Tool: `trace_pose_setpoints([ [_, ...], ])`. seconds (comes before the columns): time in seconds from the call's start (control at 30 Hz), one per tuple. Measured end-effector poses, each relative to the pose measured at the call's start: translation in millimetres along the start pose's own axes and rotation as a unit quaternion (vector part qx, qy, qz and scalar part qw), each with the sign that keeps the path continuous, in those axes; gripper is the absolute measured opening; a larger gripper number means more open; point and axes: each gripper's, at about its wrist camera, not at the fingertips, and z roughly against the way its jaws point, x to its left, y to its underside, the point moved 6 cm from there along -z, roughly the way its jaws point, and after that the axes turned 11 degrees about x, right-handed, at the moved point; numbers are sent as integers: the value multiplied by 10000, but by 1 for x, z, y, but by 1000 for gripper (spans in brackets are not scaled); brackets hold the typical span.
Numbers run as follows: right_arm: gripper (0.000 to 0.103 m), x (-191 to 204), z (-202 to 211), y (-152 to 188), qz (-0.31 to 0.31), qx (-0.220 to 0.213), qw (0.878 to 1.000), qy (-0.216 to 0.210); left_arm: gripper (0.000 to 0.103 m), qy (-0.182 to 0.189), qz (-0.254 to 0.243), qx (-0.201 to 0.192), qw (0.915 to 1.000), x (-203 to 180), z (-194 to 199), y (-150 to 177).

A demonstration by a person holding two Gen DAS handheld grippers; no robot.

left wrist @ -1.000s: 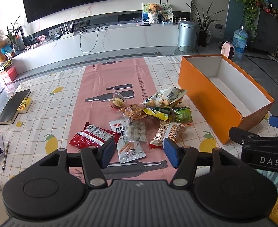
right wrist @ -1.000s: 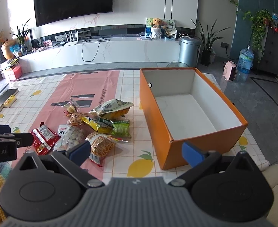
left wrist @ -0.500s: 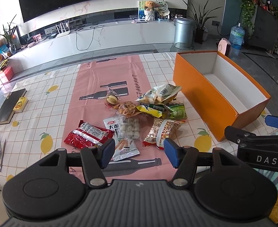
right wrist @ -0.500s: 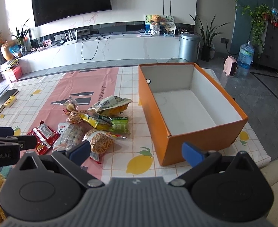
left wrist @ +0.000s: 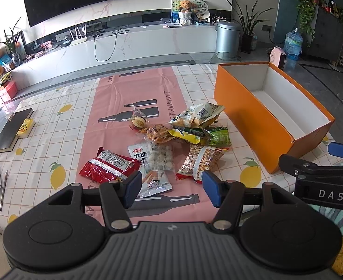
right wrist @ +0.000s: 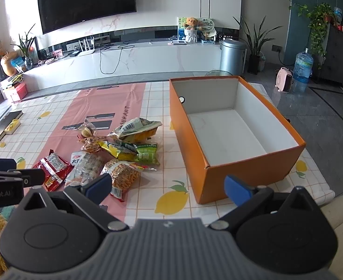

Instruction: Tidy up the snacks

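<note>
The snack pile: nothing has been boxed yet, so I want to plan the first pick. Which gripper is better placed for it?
Probably left. The left gripper hangs open right over the near packets, the red packet just ahead of it. The right gripper faces the empty orange box, with the pile off to its side.

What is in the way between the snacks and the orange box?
Nothing that shows. The pile of snacks lies on the tablecloth just left of the orange box, with only bare cloth between them. The box is open on top and looks empty. Both the left gripper and right gripper hover open, holding nothing.
</note>
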Motion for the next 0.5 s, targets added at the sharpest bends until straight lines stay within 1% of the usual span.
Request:
trace_pose_setpoints([
  [0.13, 99, 0, -1, 0, 32, 9, 10000, -6, 70, 36, -7, -3, 10000, 0, -1, 0],
  [0.3, 99, 3, -3, 1, 93, -91, 9999, -56, 70, 299, -73, 0, 9995, 5, -3, 4],
  [0.37, 99, 5, -4, 2, 89, -192, 9997, -154, 70, 242, -130, 20, 9996, 9, -5, 5],
  [0.43, 99, 9, -6, 3, 136, -205, 9994, -234, 70, 202, -155, 38, 9997, 15, -7, 5],
  [0.47, 98, 11, -7, 2, 171, -191, 9994, -243, 70, 215, -152, 61, 9996, 18, -7, 5],
  [0.5, 93, 13, -9, 2, 203, -189, 9993, -254, 70, 225, -128, 90, 9996, 22, -9, 5],
])
